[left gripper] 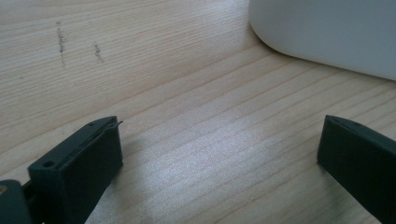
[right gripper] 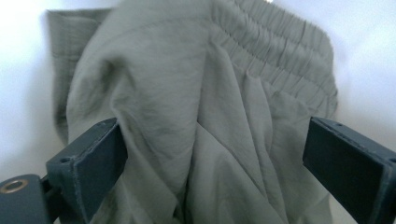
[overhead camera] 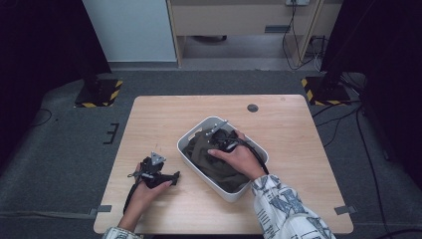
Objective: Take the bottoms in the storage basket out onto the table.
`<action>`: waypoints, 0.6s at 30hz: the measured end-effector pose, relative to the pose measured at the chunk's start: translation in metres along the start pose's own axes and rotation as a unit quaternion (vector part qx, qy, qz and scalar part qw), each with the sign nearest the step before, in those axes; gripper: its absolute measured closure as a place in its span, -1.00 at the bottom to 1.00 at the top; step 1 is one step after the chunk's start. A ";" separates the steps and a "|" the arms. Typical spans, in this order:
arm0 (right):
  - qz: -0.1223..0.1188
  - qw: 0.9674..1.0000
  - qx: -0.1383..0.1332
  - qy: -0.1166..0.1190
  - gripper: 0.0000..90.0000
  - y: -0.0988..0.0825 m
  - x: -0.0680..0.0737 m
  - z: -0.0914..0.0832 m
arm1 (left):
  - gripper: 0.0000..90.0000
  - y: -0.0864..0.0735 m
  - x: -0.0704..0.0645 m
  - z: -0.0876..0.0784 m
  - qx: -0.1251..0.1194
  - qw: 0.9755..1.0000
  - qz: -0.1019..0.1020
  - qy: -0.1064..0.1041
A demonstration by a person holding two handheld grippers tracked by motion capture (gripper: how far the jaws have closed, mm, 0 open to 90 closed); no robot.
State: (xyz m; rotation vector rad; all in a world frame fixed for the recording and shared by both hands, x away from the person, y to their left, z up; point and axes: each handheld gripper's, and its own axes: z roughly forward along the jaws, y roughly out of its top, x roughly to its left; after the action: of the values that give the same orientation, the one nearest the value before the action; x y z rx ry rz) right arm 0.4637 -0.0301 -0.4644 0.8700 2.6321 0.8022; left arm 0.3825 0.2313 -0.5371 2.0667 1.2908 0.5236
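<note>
A white plastic bin [overhead camera: 191,162] sits on the wooden table [overhead camera: 164,117] and holds a crumpled olive-green garment [overhead camera: 204,159] with an elastic waistband [right gripper: 285,51]. My right gripper [overhead camera: 219,134] is down inside the bin over the cloth; in the right gripper view its jaws stand wide apart on either side of a fold of the garment [right gripper: 196,116], open [right gripper: 215,163]. My left gripper [overhead camera: 169,178] rests low on the table left of the bin, open [left gripper: 219,154], with bare wood between its jaws. The bin's white wall [left gripper: 327,32] lies ahead of it.
A round dark grommet [overhead camera: 253,107] sits near the table's far edge. Grey carpet surrounds the table, with black stands on striped bases [overhead camera: 99,92] at the back left and back right [overhead camera: 323,89]. Cables [overhead camera: 348,124] trail on the floor at the right.
</note>
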 end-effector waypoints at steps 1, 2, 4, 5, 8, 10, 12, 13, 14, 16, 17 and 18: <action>0.002 1.000 0.003 0.001 -0.86 -0.001 -0.001 0.002 | -1.00 0.000 0.000 0.000 0.001 1.000 0.000 0.000; 0.005 1.000 0.004 0.002 -0.87 -0.002 -0.001 0.005 | -1.00 0.000 0.000 0.000 0.001 1.000 0.000 0.000; 0.008 1.000 0.014 0.004 -0.89 -0.005 -0.003 0.011 | -1.00 0.000 0.000 0.000 0.000 1.000 0.001 -0.001; 0.010 1.000 0.018 0.002 -0.89 -0.006 -0.003 0.013 | -1.00 0.000 0.000 0.000 0.000 1.000 0.001 -0.001; 0.008 1.000 0.020 0.000 -0.92 -0.010 -0.002 0.019 | -1.00 0.000 -0.001 0.000 0.000 1.000 0.001 -0.002; 0.004 1.000 0.023 -0.001 -0.94 -0.012 -0.001 0.022 | -1.00 0.000 -0.002 0.000 0.000 1.000 0.003 -0.004; -0.002 0.999 0.032 -0.008 -0.96 -0.013 0.000 0.025 | -1.00 0.000 -0.002 0.000 0.000 1.000 0.004 -0.004; 0.004 0.999 0.038 -0.010 -0.98 -0.013 0.000 0.027 | -1.00 0.000 -0.002 0.000 0.000 1.000 0.005 -0.005; 0.006 0.999 0.042 -0.013 -0.98 -0.013 0.001 0.029 | -1.00 0.000 -0.003 0.000 0.000 1.000 0.006 -0.005; 0.004 0.999 0.047 -0.016 -0.99 -0.014 0.001 0.031 | -1.00 0.000 -0.003 0.000 0.000 1.000 0.007 -0.007; 0.006 0.999 0.050 -0.017 -0.99 -0.014 0.002 0.033 | -1.00 0.000 -0.004 0.000 0.001 1.000 0.007 -0.007; 0.007 0.998 0.053 -0.017 -0.99 -0.015 0.002 0.034 | -1.00 0.000 -0.004 0.000 0.000 1.000 0.007 -0.008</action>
State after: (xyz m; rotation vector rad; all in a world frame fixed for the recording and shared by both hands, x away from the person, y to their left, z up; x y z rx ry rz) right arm 0.4686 -0.0244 -0.5010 0.9225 2.6610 0.6500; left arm 0.3811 0.2279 -0.5370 2.0787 1.2680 0.5132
